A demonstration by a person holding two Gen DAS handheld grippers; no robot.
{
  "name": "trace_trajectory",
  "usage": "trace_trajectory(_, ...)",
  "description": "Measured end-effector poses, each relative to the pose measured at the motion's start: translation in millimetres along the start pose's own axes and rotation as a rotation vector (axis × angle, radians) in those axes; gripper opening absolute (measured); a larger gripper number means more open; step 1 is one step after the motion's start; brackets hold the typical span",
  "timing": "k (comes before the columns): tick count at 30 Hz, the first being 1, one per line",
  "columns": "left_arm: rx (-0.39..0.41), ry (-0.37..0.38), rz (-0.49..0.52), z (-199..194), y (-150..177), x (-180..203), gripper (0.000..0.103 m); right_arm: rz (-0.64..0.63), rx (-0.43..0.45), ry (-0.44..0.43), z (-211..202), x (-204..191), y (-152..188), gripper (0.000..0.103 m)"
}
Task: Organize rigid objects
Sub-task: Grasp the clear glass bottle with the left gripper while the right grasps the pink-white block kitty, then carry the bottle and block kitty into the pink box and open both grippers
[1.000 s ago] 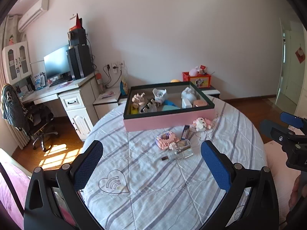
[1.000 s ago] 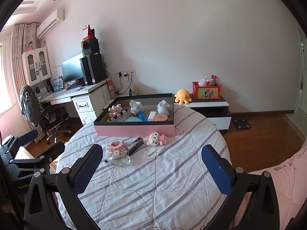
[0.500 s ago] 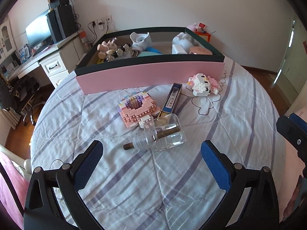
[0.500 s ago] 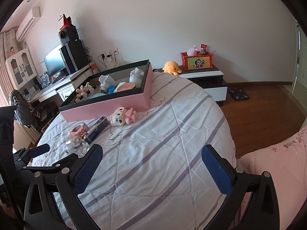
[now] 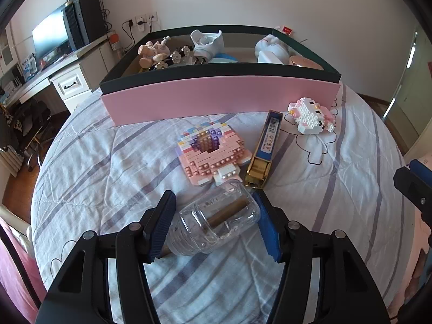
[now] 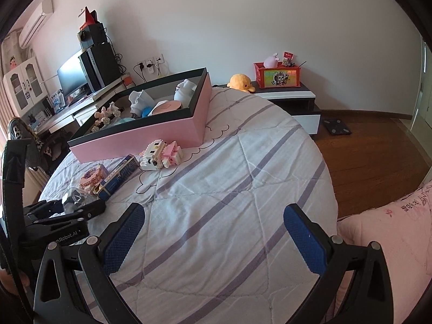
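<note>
The left gripper (image 5: 214, 222) is low over the table (image 5: 108, 167), its fingers (image 5: 162, 224) on either side of a clear bottle (image 5: 216, 225) lying on its side with a brown stick inside. Whether both pads press the glass cannot be told. Just beyond the bottle lie a pink brick model (image 5: 212, 152) and a blue box (image 5: 266, 148), before the pink tray (image 5: 221, 97). The right gripper (image 6: 213, 240) hovers over bare cloth, level, fingers wide apart and empty.
</note>
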State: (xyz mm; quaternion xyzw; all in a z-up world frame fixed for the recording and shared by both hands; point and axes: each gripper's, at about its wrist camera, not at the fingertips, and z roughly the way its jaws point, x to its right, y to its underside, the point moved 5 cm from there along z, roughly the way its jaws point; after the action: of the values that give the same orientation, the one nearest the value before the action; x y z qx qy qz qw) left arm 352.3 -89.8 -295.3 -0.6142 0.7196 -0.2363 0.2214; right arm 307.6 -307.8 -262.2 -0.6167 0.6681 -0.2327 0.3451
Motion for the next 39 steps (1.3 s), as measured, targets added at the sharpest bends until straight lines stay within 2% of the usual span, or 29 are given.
trace_trajectory(6, 0.017, -0.037, -0.033, -10.2, 7.4, -38.1, 0.06, -0.069, -0.032, 0.011, 17.1, -23.8, -9.3, 0.103)
trace_trajectory(10, 0.02, -0.077, -0.073, -10.6, 7.9, -70.8, 0.06, -0.129, -0.088, 0.037, 46.1, -39.2, -22.0, 0.103)
trace_trajectory(14, 0.024, -0.085, -0.105, -8.6, 7.3, -91.3, 0.06, -0.179, -0.131, 0.049, 74.3, -52.8, -35.8, 0.103)
trace_trajectory(17, 0.031, -0.08, -0.111, -7.8, 6.2, -97.6, 0.06, -0.198, -0.158, 0.063, 90.6, -59.2, -41.9, 0.103)
trace_trajectory(26, 0.065, -0.081, -0.099, -8.0, -8.2, -93.7, 0.06, -0.192, -0.195, 0.033, 117.6, -65.4, -47.7, 0.102)
trace_trajectory(27, 0.073, -0.081, -0.094, -10.6, -8.7, -92.8, 0.06, -0.191, -0.192, 0.028, 119.1, -64.9, -47.3, 0.097)
trace_trajectory(29, 0.086, -0.082, -0.091, -16.0, -9.7, -91.0, 0.06, -0.191, -0.189, 0.019, 118.3, -64.0, -48.1, 0.076)
trace_trajectory(31, 0.102, -0.08, -0.088, -22.8, -9.7, -89.0, 0.06, -0.207, -0.18, 0.0, 113.8, -64.7, -49.0, 0.059)
trace_trajectory(35, 0.147, -0.086, -0.09, -45.6, -7.3, -87.3, 0.06, -0.203, -0.165, -0.019, 100.8, -61.9, -42.9, 0.059)
trace_trajectory(39, 0.216, -0.092, -0.088, -81.6, -4.0, -84.0, 0.06, -0.162, -0.096, -0.039, 66.6, -59.2, -37.7, 0.059)
